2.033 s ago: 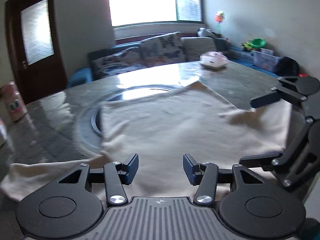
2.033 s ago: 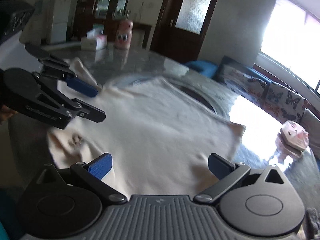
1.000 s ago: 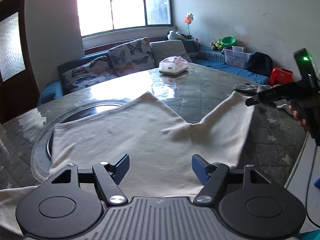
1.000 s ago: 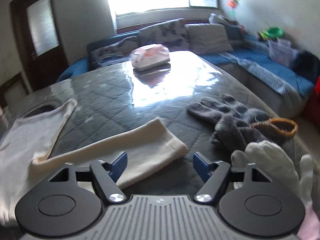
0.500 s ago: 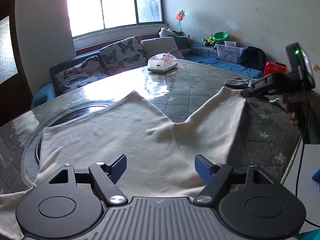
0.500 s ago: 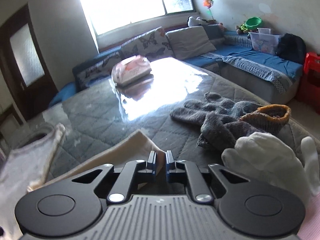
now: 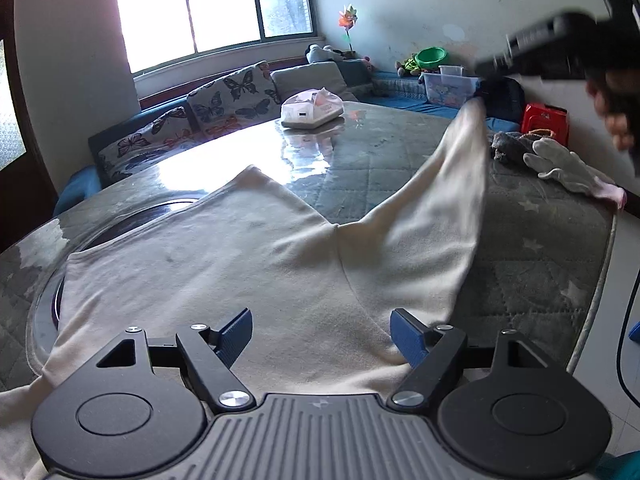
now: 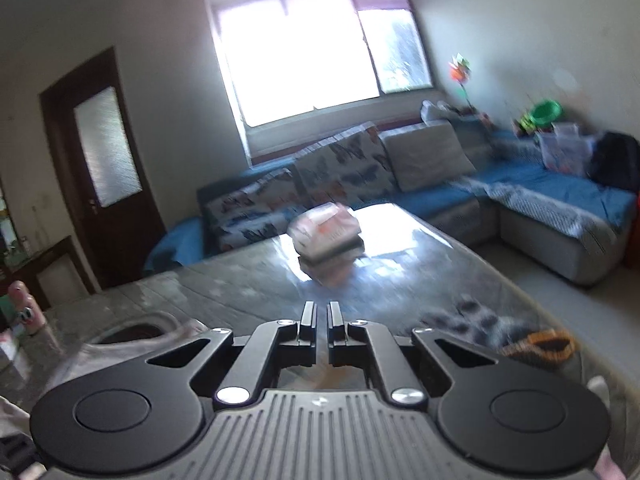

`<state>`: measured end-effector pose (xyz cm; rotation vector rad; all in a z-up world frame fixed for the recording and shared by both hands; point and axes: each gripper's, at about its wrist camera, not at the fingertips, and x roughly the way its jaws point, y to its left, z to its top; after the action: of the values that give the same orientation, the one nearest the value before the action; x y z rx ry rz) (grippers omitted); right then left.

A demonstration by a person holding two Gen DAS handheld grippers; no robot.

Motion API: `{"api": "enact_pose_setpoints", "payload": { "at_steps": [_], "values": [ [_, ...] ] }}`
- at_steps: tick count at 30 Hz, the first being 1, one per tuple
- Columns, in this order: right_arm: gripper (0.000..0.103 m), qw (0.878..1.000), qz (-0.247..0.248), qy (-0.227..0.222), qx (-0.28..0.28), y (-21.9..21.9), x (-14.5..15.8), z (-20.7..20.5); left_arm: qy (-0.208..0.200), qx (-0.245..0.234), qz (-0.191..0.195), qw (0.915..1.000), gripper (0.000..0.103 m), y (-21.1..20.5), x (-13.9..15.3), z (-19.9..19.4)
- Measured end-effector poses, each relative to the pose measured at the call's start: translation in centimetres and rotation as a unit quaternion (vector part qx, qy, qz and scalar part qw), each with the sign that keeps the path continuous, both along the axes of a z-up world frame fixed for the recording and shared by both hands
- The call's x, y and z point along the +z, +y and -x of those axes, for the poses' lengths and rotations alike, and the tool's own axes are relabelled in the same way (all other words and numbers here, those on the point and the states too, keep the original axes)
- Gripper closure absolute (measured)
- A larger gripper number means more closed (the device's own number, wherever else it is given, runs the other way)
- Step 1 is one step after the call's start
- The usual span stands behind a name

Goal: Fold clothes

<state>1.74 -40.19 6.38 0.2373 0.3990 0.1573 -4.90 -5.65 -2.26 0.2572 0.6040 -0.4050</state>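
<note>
Cream shirt (image 7: 224,264) is lying flat on the table (image 7: 532,248). My right gripper (image 7: 484,80) is pinching its sleeve (image 7: 448,184), lifting it far right; my left gripper (image 7: 320,334) is hovering wide over the near hem.

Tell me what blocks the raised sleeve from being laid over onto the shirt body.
Nothing visible does. The sleeve hangs from the right gripper, and the shirt body beneath lies bare; the gloves sit off to its far side.
</note>
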Motion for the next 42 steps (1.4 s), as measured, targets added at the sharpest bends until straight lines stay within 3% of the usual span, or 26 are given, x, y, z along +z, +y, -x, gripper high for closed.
{"api": "enact_pose_setpoints", "payload": {
  "at_steps": [4,7,9,11,14,16,21,25,26,29,34,42],
  "values": [
    [0.099,0.999,0.005,-0.012,0.037,2.7,2.4,0.0,-0.011,0.017,0.023,0.9995,0.022,1.6,1.0,0.3],
    [0.098,0.999,0.035,0.007,0.029,4.0,2.2,-0.7,-0.023,0.031,0.033,0.9987,0.019,3.2,1.9,0.7],
    [0.093,0.999,0.040,0.033,0.009,3.7,0.9,-1.2,-0.028,0.038,0.040,0.9981,0.016,4.2,2.1,0.9],
    [0.077,0.997,0.053,0.056,-0.021,3.1,-0.9,-1.6,-0.027,0.041,0.042,0.9979,0.016,4.8,2.2,1.0],
    [0.075,0.991,0.073,0.098,-0.058,1.9,-3.9,-2.7,-0.026,0.038,0.039,0.9982,0.016,5.0,2.0,1.1],
    [0.068,0.988,0.068,0.117,-0.068,1.1,-5.5,-3.1,-0.025,0.037,0.038,0.9983,0.016,4.9,1.9,1.1],
    [0.066,0.983,0.047,0.153,-0.085,-0.9,-8.8,-3.8,-0.018,0.040,0.033,0.9985,0.015,4.3,1.6,0.7],
    [0.065,0.985,0.054,0.144,-0.074,-0.5,-9.5,-3.4,-0.015,0.038,0.026,0.9988,0.015,3.6,1.5,0.5],
    [0.072,0.986,0.055,0.140,-0.067,-0.3,-9.5,-3.4,-0.014,0.037,0.024,0.9989,0.015,3.4,1.4,0.4],
    [0.092,0.989,0.048,0.131,-0.050,0.0,-9.4,-3.5,-0.013,0.037,0.019,0.9991,0.015,2.9,1.3,0.3],
    [0.093,0.994,0.011,0.102,-0.039,-0.5,-7.5,-2.2,-0.013,0.041,0.012,0.9990,0.015,3.0,1.3,0.4],
    [0.094,0.998,-0.006,0.031,0.049,2.6,-0.2,-0.5,-0.026,0.063,0.023,0.9974,0.015,5.0,1.8,0.8]
  ]
}}
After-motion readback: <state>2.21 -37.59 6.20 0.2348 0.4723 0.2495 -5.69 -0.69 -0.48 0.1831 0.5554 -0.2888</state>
